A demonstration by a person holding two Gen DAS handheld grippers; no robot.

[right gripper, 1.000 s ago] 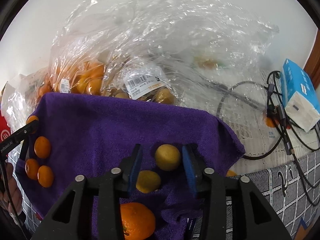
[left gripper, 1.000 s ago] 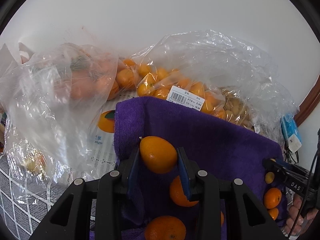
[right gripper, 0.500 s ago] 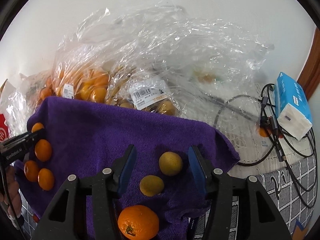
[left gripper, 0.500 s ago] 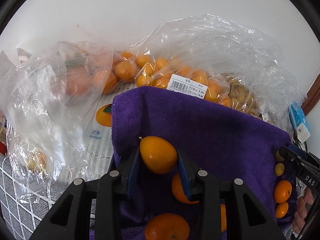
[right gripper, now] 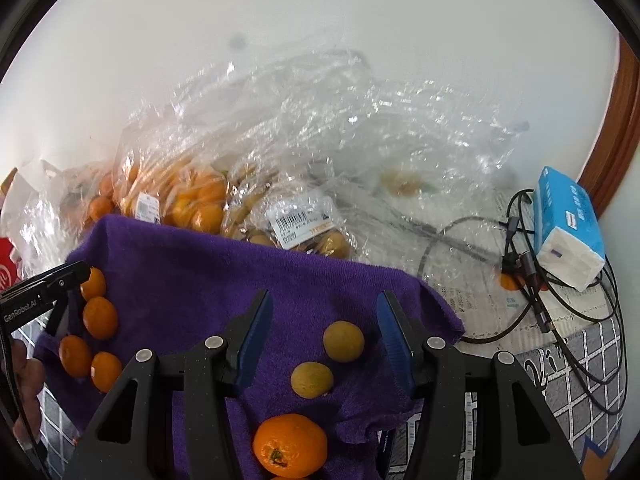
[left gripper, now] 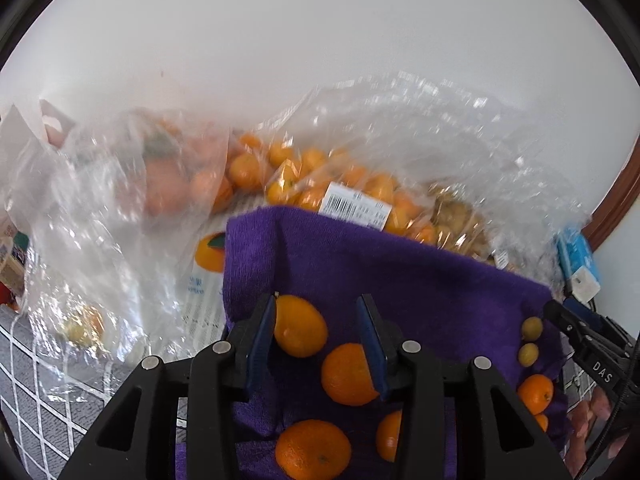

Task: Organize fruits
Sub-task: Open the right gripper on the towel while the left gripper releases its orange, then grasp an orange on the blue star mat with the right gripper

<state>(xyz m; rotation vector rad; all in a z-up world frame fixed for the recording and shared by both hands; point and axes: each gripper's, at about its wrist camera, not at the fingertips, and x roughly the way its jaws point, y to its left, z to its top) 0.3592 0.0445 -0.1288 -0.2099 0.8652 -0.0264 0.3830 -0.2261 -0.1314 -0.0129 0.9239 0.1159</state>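
The left wrist view shows the left tongs [left gripper: 316, 334] opening, an orange fruit [left gripper: 300, 331] between the pads, touching the left pad but clear of the right; its long axis runs from about ten to four o'clock on the purple towel [left gripper: 400, 272]. A second orange [left gripper: 347, 374] lies at four o'clock of it, behind the right pad. Only this view shows the printed mango packet [left gripper: 210, 252] at nine o'clock of the towel.

The right wrist view shows the right tongs [right gripper: 325, 334] parted wide, holding nothing; two yellowish fruits [right gripper: 343, 341] lie loose on the towel between them. Only here appear the blue tissue pack [right gripper: 568, 216] and cables [right gripper: 536, 280] at three o'clock.
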